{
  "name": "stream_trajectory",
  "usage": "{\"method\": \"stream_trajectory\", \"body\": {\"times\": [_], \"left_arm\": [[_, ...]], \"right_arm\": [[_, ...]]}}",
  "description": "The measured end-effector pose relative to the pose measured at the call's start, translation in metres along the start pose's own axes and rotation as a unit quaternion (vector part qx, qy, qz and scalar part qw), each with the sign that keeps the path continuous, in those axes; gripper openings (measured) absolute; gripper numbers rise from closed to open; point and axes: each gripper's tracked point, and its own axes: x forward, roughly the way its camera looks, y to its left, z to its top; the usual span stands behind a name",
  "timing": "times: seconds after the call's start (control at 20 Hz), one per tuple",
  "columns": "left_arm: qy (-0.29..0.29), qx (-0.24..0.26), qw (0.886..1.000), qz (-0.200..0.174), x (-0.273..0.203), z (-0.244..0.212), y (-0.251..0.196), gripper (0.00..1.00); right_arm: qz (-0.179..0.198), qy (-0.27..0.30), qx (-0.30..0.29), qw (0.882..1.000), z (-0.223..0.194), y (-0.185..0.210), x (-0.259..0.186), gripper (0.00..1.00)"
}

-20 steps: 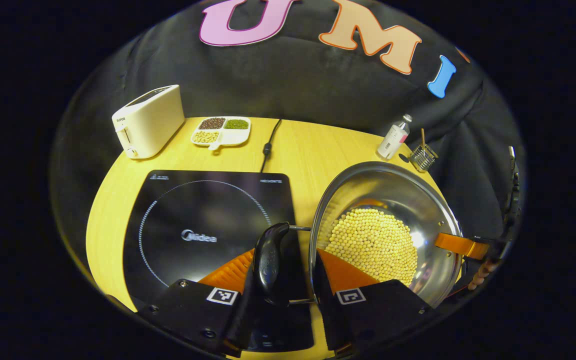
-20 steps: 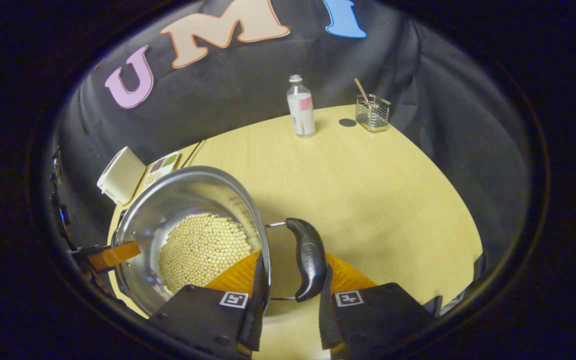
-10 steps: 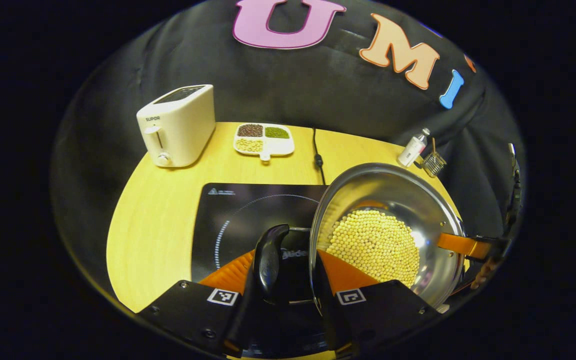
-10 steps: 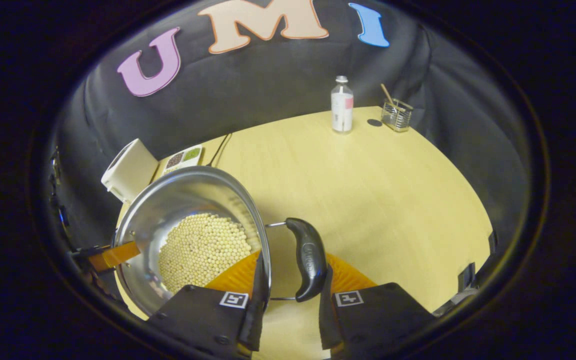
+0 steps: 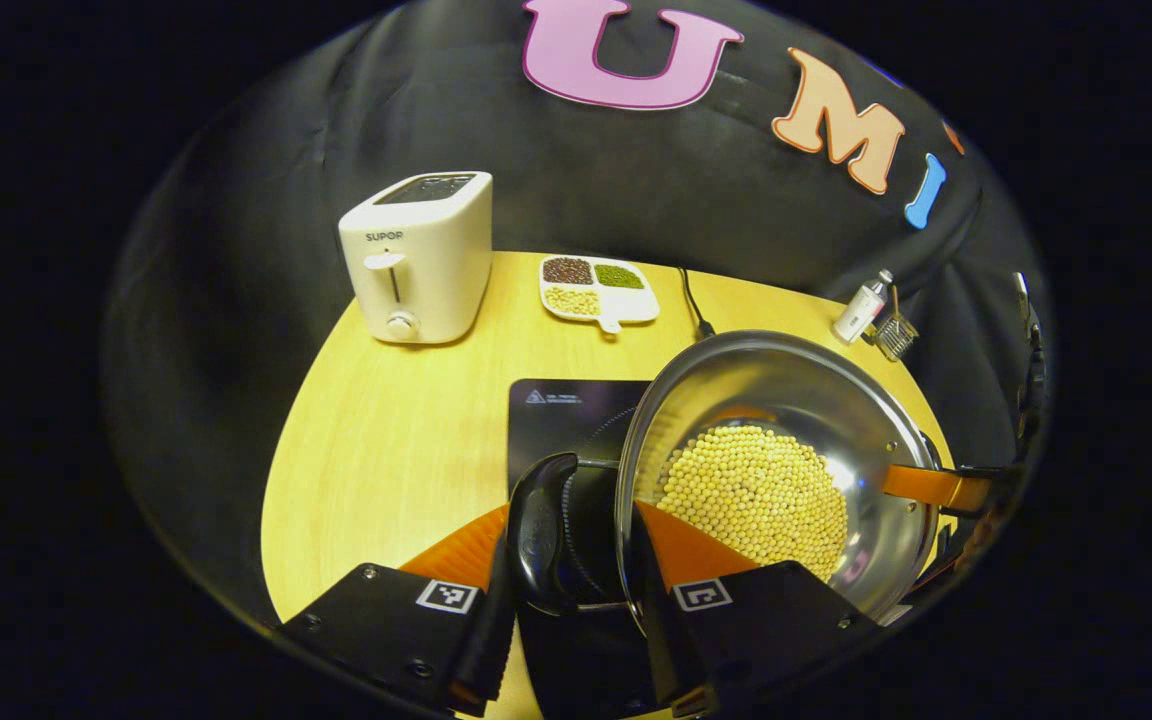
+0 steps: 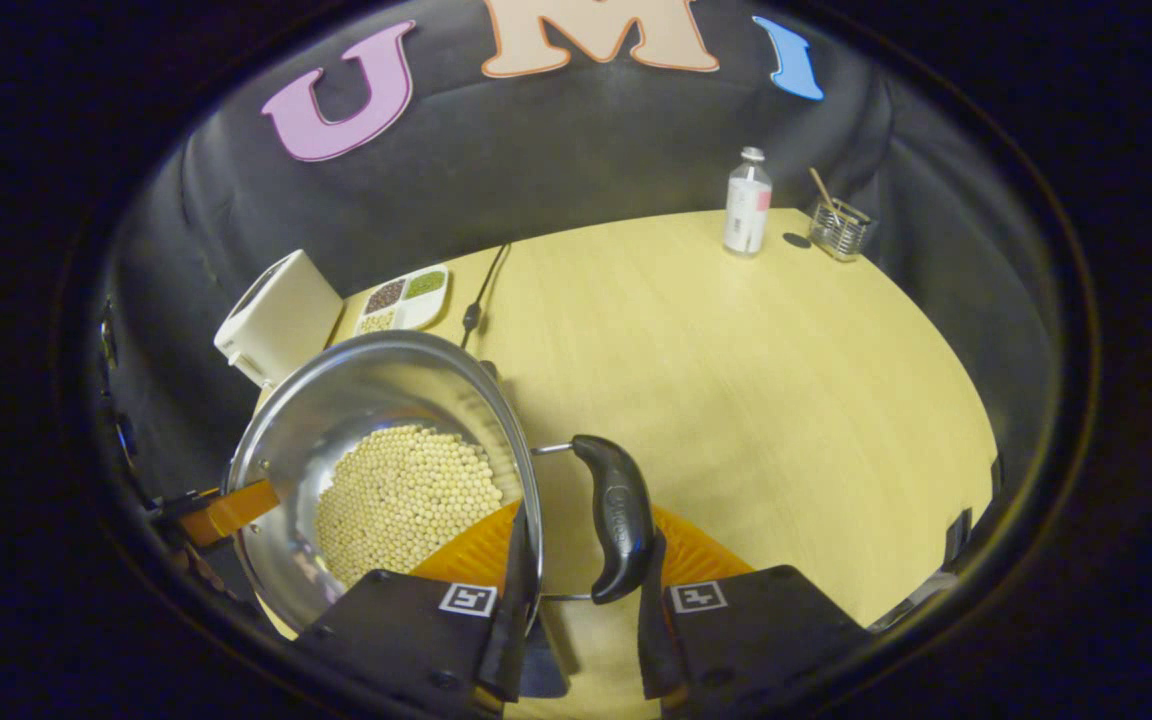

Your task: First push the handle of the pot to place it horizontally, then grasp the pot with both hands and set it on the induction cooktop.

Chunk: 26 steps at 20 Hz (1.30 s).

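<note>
Pot (image 5: 776, 470) of beans: each hand-held gripper, left (image 5: 576, 600) and right (image 6: 576, 600), pinches a side handle; toaster (image 5: 421, 255) reads "SUPOR".

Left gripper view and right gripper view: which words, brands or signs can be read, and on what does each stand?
"SUPOR": front of the white two-slot toaster.
Black glass induction cooktop: white print beside a triangle sign, too small to read.
Black pot handle: embossed mark, blurred.
Clear bottle: label too small to read.
</note>
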Motion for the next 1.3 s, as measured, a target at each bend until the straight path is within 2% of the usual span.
{"method": "stream_trajectory", "body": {"times": [0.3, 0.35, 0.4, 0.55, 0.6, 0.75, 0.85, 0.9, 0.95, 1.0, 1.05, 1.1, 1.2, 1.3], "left_arm": [[-0.005, -0.015, 1.000, 0.007, 0.000, -0.003, 0.028, 0.58], [-0.020, -0.013, 1.000, 0.007, 0.000, 0.001, 0.029, 0.56], [-0.020, -0.013, 1.000, 0.008, 0.000, 0.003, 0.031, 0.57], [-0.021, -0.011, 1.000, 0.010, 0.000, 0.001, 0.031, 0.57], [-0.025, -0.006, 1.000, 0.015, 0.002, 0.002, 0.032, 0.61], [-0.050, 0.033, 0.998, 0.037, 0.003, 0.006, 0.037, 0.75], [-0.061, 0.030, 0.997, 0.035, -0.002, 0.009, 0.035, 0.89], [-0.063, 0.026, 0.997, 0.038, -0.004, 0.007, 0.034, 0.90], [-0.066, 0.023, 0.996, 0.047, -0.008, 0.009, 0.037, 0.89], [-0.074, 0.022, 0.996, 0.055, -0.012, 0.012, 0.040, 0.90], [-0.092, 0.022, 0.994, 0.059, -0.017, 0.019, 0.040, 0.91], [-0.106, 0.025, 0.992, 0.065, -0.021, 0.025, 0.040, 0.91], [-0.127, 0.037, 0.988, 0.082, -0.032, 0.035, 0.043, 0.96], [-0.148, 0.048, 0.983, 0.102, -0.046, 0.046, 0.044, 0.94]], "right_arm": [[0.009, 0.000, -0.012, 1.000, -0.003, 0.027, 0.010, 0.43], [0.012, -0.006, -0.013, 1.000, 0.000, 0.030, 0.011, 0.43], [0.015, -0.003, -0.013, 1.000, -0.002, 0.032, 0.012, 0.48], [0.017, -0.004, -0.009, 1.000, -0.001, 0.030, 0.013, 0.48], [0.017, -0.005, -0.011, 1.000, -0.002, 0.029, 0.012, 0.47], [0.019, -0.012, -0.011, 1.000, 0.002, 0.027, 0.010, 0.58], [0.031, -0.022, 0.002, 0.999, 0.010, 0.029, 0.005, 0.67], [0.034, -0.022, 0.005, 0.999, 0.010, 0.030, 0.005, 0.71], [0.035, -0.022, 0.006, 0.999, 0.011, 0.028, 0.003, 0.67], [0.034, -0.025, 0.004, 0.999, 0.012, 0.027, 0.001, 0.67], [0.034, -0.029, 0.003, 0.999, 0.014, 0.025, -0.001, 0.73], [0.034, -0.036, 0.004, 0.999, 0.017, 0.024, -0.003, 0.74], [0.032, -0.060, 0.008, 0.998, 0.028, 0.020, -0.011, 0.75], [0.039, -0.092, 0.010, 0.995, 0.043, 0.017, -0.020, 0.77]]}}
